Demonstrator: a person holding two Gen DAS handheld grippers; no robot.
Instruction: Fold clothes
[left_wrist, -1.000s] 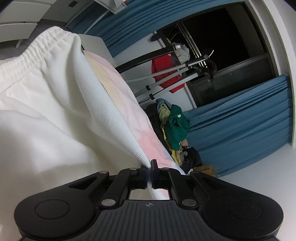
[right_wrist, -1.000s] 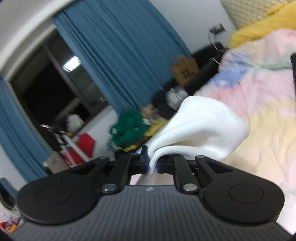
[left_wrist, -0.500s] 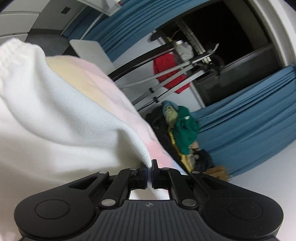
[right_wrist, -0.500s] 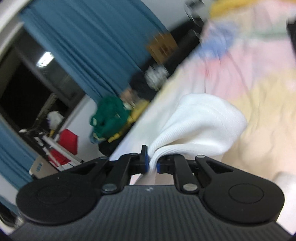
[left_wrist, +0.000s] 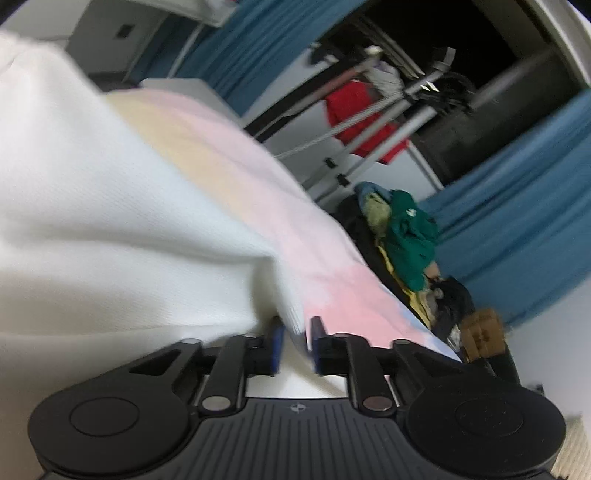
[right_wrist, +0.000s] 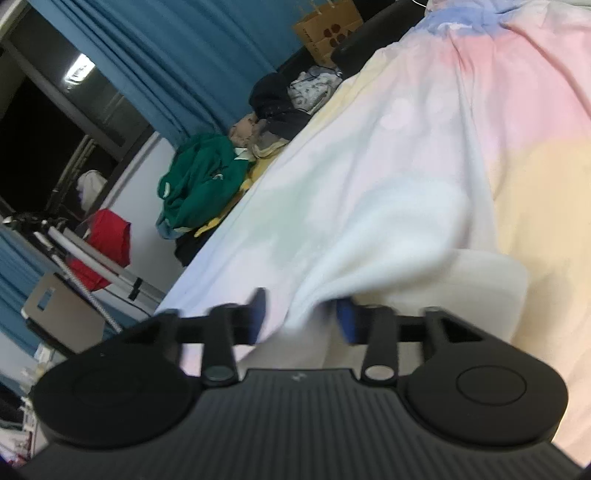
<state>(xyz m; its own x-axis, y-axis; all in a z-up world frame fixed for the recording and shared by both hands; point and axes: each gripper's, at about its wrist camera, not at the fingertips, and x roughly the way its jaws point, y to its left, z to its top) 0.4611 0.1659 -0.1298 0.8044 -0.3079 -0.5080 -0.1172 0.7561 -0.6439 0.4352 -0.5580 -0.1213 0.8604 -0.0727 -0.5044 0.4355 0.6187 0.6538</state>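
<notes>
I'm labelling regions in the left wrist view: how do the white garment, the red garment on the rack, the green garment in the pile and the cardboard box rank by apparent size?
Largest to smallest, as seen:
1. white garment, nearest the camera, so enlarged
2. green garment
3. red garment, close to the green one; unsure
4. cardboard box

Motion blur smears the white garment in the left wrist view, and the left edge cuts it off, so its full shape cannot be told. In the right wrist view the right gripper is blurred, its opening jaws ghosted; the garment's fold between them hides the near bedspread.
</notes>
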